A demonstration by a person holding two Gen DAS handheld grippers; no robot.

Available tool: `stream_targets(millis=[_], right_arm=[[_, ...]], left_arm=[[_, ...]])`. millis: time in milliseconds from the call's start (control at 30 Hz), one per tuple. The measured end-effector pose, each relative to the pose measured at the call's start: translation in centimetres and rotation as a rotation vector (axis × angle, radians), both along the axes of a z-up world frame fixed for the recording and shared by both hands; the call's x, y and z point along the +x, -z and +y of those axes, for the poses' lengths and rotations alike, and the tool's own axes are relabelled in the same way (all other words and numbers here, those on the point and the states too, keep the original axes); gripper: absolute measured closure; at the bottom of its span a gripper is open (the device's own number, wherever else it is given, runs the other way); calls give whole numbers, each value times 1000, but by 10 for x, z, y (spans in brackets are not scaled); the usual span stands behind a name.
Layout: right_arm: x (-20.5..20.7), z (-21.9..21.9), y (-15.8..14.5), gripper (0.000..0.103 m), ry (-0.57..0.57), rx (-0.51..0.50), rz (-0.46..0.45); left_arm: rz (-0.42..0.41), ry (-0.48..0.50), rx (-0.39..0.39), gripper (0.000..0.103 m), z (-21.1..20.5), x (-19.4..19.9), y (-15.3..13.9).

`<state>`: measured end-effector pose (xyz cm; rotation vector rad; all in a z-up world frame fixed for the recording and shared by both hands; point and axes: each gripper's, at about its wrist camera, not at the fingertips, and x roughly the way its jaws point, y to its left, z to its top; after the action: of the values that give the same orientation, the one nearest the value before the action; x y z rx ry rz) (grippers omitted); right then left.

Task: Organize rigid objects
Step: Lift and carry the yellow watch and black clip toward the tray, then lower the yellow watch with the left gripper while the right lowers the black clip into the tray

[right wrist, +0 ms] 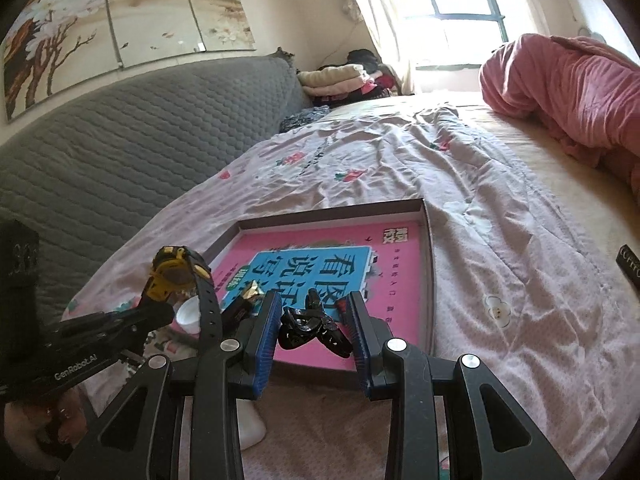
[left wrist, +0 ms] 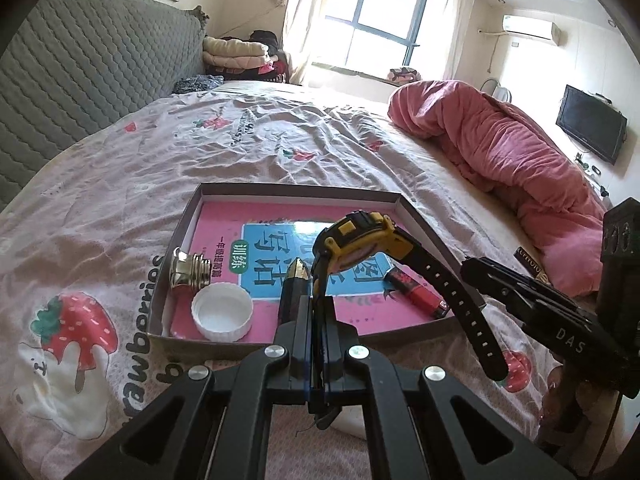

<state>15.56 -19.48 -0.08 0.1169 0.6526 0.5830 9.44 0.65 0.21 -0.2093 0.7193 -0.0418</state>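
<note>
Left tool (left wrist: 318,300) (closed) on rubbery watch (left wrist: 360,240)

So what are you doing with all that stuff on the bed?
A person is tidying small things into a shallow box on the bed, using a gripper in each hand. The left gripper is shut on a yellow and black watch, held above the box. The right gripper has a black hair clip between its fingers. A white cap, a metal fitting and a red lighter already lie inside.
</note>
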Motion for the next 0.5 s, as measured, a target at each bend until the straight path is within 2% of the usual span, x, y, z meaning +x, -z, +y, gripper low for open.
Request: stream_targets(millis=[367,500], right_arm=[[10,-4,-1,69,38,-27,-20],[13,-4,0,69,67,-75,-41]], left_arm=[[27,23,-6,100,-9,16,11],[45,40,1,100,-16,24,17]])
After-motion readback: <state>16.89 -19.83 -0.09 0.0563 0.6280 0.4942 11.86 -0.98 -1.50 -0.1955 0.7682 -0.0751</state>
